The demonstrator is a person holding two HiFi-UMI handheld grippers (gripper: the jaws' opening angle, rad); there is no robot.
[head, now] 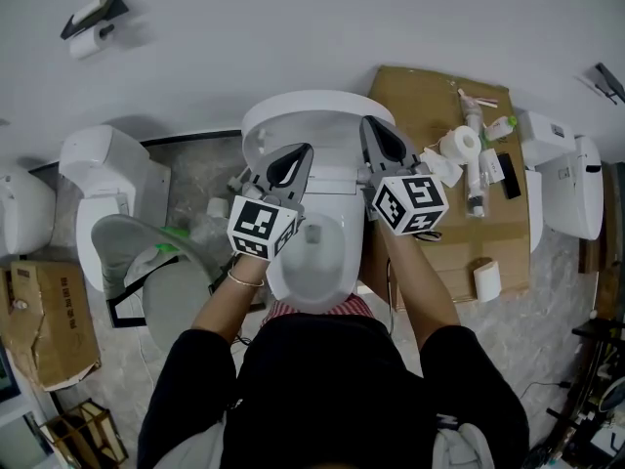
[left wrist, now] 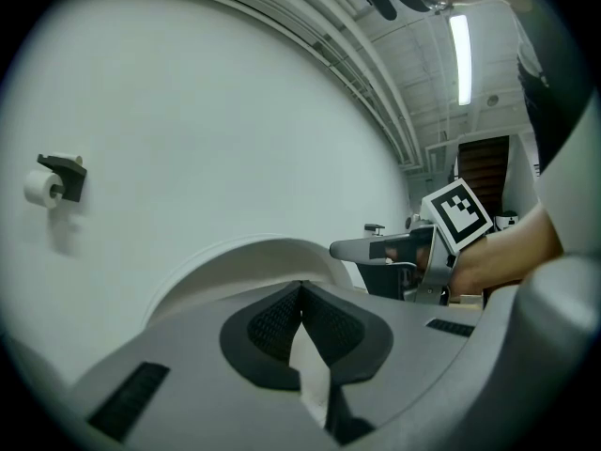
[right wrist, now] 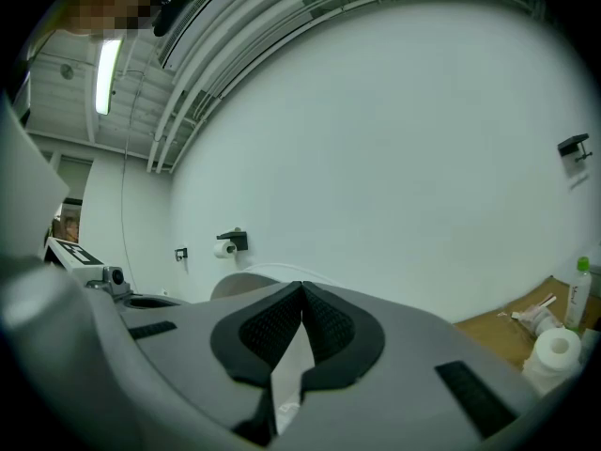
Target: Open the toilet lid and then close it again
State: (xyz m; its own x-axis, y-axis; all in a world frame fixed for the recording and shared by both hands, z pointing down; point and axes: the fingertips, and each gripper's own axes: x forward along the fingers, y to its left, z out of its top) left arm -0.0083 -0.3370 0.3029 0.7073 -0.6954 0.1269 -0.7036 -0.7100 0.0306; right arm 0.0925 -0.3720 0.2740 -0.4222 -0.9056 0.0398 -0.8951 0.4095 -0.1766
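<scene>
Hovering close by the toilet lid (head: 314, 115), standing up at the back of the open bowl (head: 279, 274). Jaws squeezed together on the left gripper (head: 304, 153) and right gripper (head: 367, 125), holding nothing. May slip on the smooth lid and let it bang down hard.

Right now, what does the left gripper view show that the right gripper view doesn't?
Left gripper view only: the right gripper from the side, and the hand holding it. Right gripper view only: the cardboard with a paper roll and a green-topped bottle on it. Both: the white wall, a wall-mounted toilet paper holder, the curved top of the raised toilet lid, and in each view that gripper's own fingers closed tip to tip with nothing between them.
</scene>
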